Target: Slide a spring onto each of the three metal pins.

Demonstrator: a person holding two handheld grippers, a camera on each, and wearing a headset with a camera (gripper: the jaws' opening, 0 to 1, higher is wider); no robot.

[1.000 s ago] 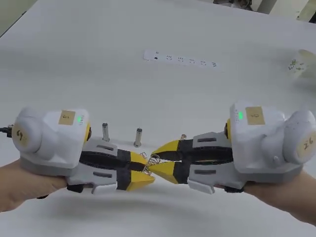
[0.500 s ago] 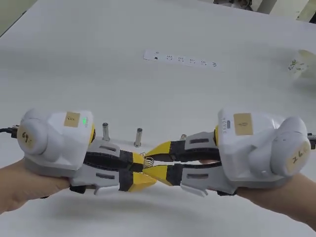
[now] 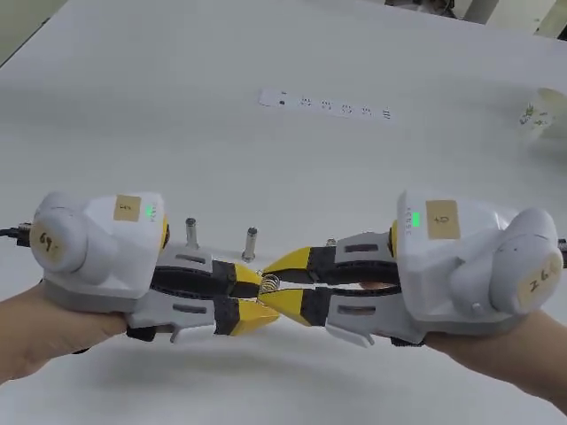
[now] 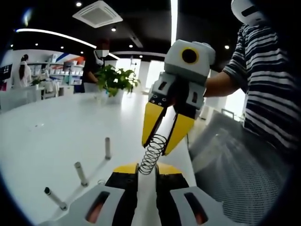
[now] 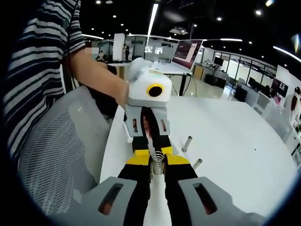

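Observation:
A small metal spring [image 3: 270, 283] hangs above the white table between my two grippers, which face each other tip to tip. My left gripper [image 3: 252, 295] is shut on one end of the spring [image 4: 151, 157]. My right gripper [image 3: 273, 285] has its yellow jaws spread in a V around the other end [image 5: 157, 162], still open. Three upright metal pins stand just behind the jaws: one [image 3: 190, 232], a second [image 3: 251, 241], and a third [image 3: 330, 242] mostly hidden by the right gripper. The left gripper view has them in a row [image 4: 81, 173]. None of the pins I can see carries a spring.
A white power strip [image 3: 323, 106] lies farther back on the table [image 3: 133, 133]. A small clear container [image 3: 540, 115] stands at the far right edge. A potted plant [image 4: 115, 80] stands at the table's far end in the left gripper view.
My right gripper has moved left, so its jaws now straddle the free end of the spring. The left gripper has kept hold of the spring and barely moved.

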